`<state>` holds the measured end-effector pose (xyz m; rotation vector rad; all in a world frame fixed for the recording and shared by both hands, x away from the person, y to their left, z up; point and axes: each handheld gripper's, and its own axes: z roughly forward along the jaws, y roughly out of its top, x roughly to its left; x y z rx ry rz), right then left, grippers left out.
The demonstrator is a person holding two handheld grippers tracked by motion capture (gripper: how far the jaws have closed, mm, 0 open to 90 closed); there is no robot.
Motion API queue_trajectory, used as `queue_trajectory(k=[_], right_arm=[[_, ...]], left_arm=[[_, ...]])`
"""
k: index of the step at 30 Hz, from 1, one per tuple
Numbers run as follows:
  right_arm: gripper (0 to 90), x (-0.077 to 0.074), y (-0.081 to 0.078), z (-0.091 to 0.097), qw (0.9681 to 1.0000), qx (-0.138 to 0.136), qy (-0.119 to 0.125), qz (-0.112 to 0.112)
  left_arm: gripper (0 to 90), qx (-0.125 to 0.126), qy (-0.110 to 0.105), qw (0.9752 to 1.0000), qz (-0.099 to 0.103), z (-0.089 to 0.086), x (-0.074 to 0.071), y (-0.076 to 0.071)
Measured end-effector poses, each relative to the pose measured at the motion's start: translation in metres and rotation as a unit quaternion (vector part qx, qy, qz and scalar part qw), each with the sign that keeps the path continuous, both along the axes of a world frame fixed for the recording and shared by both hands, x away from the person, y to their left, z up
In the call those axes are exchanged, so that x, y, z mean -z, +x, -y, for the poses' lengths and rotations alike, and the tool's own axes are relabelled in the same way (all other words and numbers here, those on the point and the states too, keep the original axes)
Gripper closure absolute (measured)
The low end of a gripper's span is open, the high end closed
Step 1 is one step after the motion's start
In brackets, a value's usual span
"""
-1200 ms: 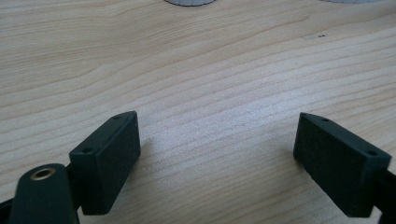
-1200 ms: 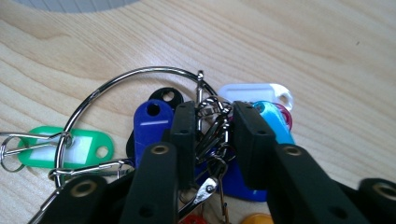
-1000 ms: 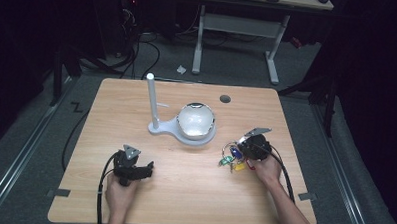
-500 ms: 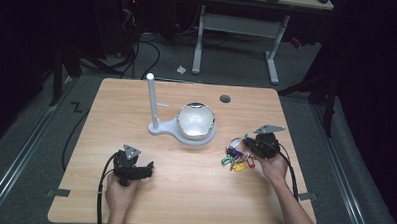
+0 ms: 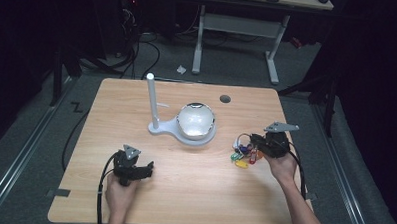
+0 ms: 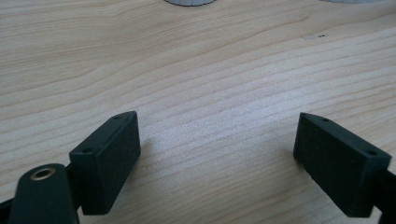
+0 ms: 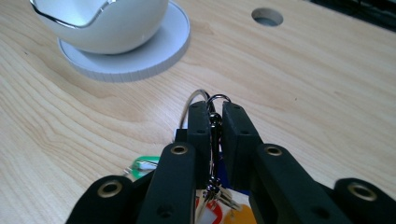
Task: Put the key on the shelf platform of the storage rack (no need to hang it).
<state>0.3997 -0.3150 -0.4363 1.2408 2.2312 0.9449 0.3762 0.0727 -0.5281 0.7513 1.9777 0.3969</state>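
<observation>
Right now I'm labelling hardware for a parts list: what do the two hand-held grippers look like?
Both are matte black: the left hand-held gripper and right hand-held gripper each carry a grey three-cornered plate and trail a black cable. Jaws are blocky, wedge-tipped pads on arms with brass-ringed holes. Forearms are bare, no sleeves showing.

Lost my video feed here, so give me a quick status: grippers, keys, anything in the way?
Left gripper open over bare table. Right gripper shut on key bunch, ring between fingers. White lamp base just ahead, not touching.
</observation>
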Motion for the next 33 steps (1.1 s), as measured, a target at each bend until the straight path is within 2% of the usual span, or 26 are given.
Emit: queue_trajectory(k=[9, 21, 27, 33], right_arm=[[83.0, -0.018, -0.005, 0.005, 0.9998, -0.008, 0.013, 0.015], [83.3, -0.044, -0.009, 0.002, 0.9986, -0.025, 0.031, 0.035], [83.4, -0.056, -0.011, 0.001, 0.9979, -0.034, 0.027, 0.049], [83.4, -0.067, -0.013, 0.000, 0.9969, -0.042, 0.039, 0.054]], left_arm=[[15.1, 0.000, 0.000, 1.0000, 0.000, 0.000, 0.000, 0.000], [15.1, 0.000, 0.000, 1.0000, 0.000, 0.000, 0.000, 0.000], [15.1, 0.000, 0.000, 1.0000, 0.000, 0.000, 0.000, 0.000], [15.1, 0.000, 0.000, 1.0000, 0.000, 0.000, 0.000, 0.000]])
